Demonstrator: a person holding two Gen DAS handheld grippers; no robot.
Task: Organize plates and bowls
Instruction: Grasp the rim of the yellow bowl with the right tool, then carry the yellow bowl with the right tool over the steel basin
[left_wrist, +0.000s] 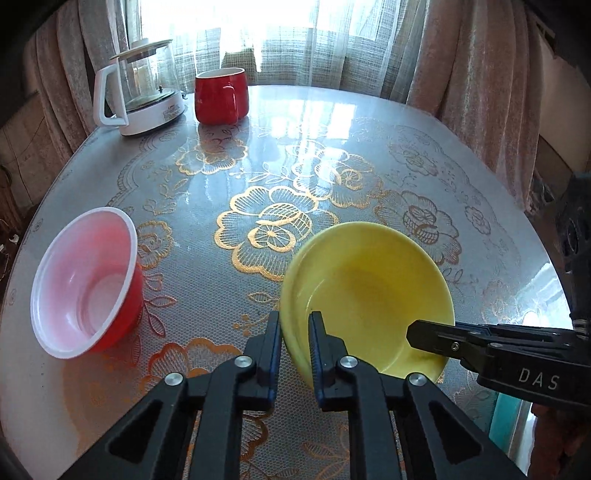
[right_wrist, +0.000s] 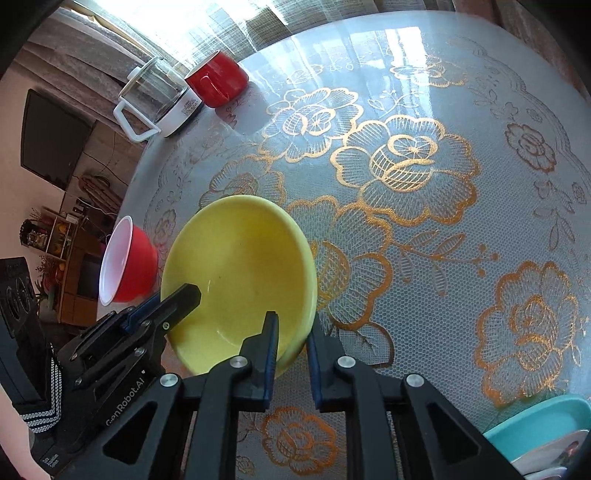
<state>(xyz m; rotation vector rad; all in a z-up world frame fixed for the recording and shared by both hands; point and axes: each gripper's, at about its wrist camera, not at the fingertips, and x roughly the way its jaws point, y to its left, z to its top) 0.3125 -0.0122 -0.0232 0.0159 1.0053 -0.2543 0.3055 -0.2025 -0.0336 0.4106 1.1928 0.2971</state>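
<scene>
Round bench (left_wrist: 369, 110) w/ glossy gold-floral lace cover, curtained window (left_wrist: 288, 37) behind, both tools clamped on yellow bowl (left_wrist: 369, 291) rim, left tool (left_wrist: 293, 321), right tool (right_wrist: 291, 325).

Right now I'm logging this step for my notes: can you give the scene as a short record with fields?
surface: round table with gold floral cover
yellow bowl: near centre, tilted, rim clamped on two sides
left gripper: shut on the yellow bowl's rim
right gripper: shut on the opposite rim
red bowl: white inside, apart on the left, untouched
red mug: far edge, beside glass kettle
teal dish: near edge, partly visible
</scene>
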